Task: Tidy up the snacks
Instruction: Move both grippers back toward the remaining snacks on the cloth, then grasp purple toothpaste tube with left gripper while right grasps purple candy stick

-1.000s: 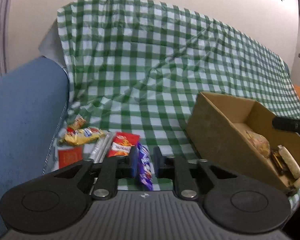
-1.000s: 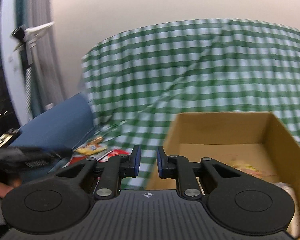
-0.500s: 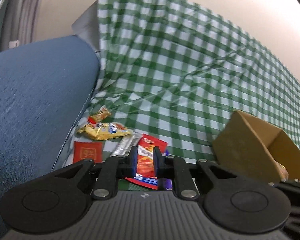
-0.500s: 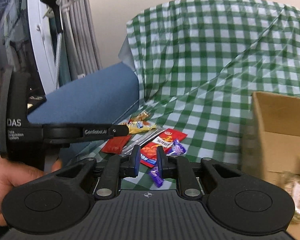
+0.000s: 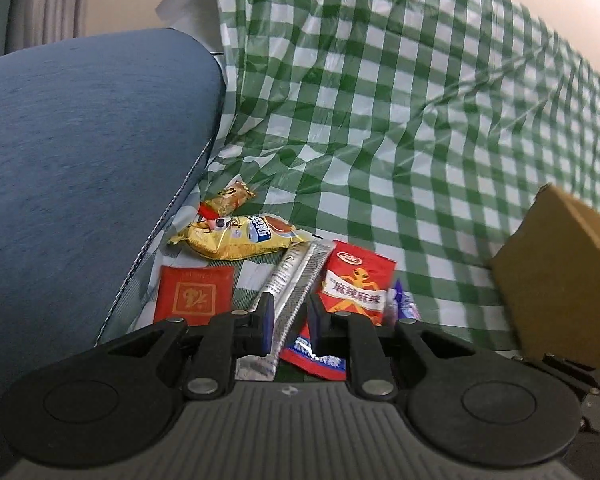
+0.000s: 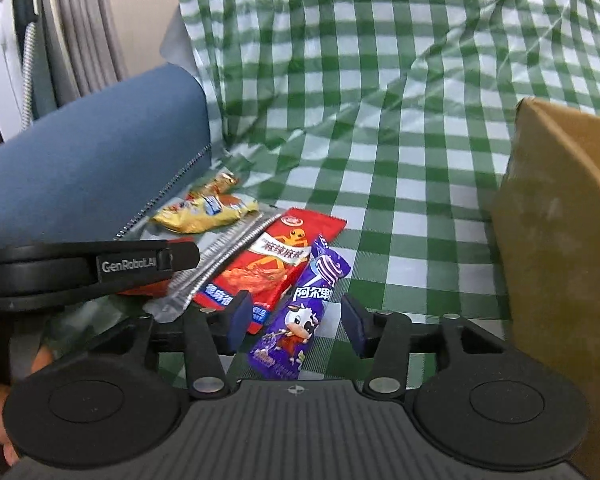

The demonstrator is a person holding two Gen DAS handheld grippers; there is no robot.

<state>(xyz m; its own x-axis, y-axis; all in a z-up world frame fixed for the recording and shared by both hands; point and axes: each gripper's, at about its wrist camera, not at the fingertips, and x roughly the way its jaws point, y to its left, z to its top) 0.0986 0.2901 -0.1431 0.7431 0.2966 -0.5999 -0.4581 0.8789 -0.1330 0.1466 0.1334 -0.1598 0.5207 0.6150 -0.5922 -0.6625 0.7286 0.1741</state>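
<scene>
The right gripper (image 6: 294, 322) is opening, its fingers either side of the purple packet (image 6: 300, 312) without pressing it. The left gripper (image 5: 290, 320) is opening too, narrowly apart over the silver sachet (image 5: 296, 276). Left of the purple packet lies the red pouch (image 6: 272, 268), beyond it the yellow bag (image 6: 204, 212). The box (image 6: 564, 240) stands to its right on the checked cloth (image 6: 380, 120).

Snack packets (image 6: 276, 264) on the checked cloth (image 6: 380, 120), between armrest (image 6: 80, 160) at left and cardboard box (image 6: 560, 240) at right.
</scene>
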